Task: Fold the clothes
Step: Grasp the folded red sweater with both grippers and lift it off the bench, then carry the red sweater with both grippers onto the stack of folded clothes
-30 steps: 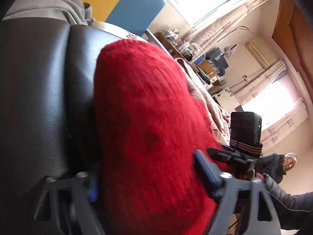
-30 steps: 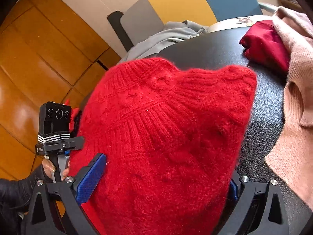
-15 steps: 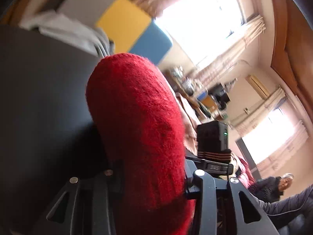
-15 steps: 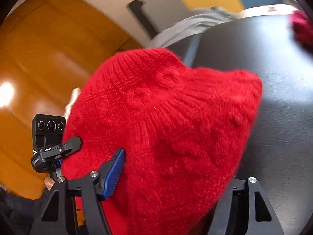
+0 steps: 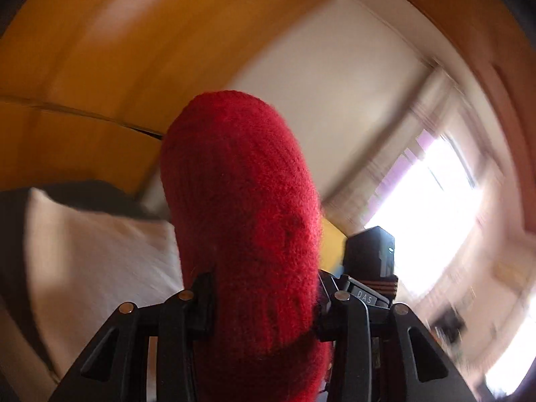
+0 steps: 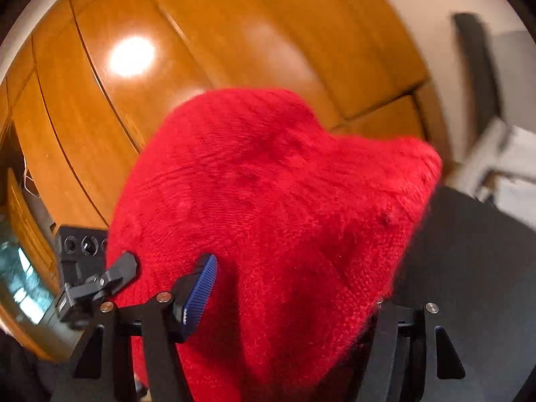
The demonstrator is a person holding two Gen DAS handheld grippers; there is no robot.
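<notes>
The left gripper (image 5: 264,294) is clamping a bunched red knit sweater (image 5: 241,201); the right gripper (image 6: 288,301), seemingly half-closed, is pinching the same sweater between its fingers.

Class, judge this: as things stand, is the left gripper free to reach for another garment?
Probably not: the left gripper is shut on the red knitted woollen garment, which fills its jaws and blocks its forward view.

Both wrist cameras look forward along their fingers, very close to one shared red knit garment (image 5: 241,207) (image 6: 278,221).
</notes>
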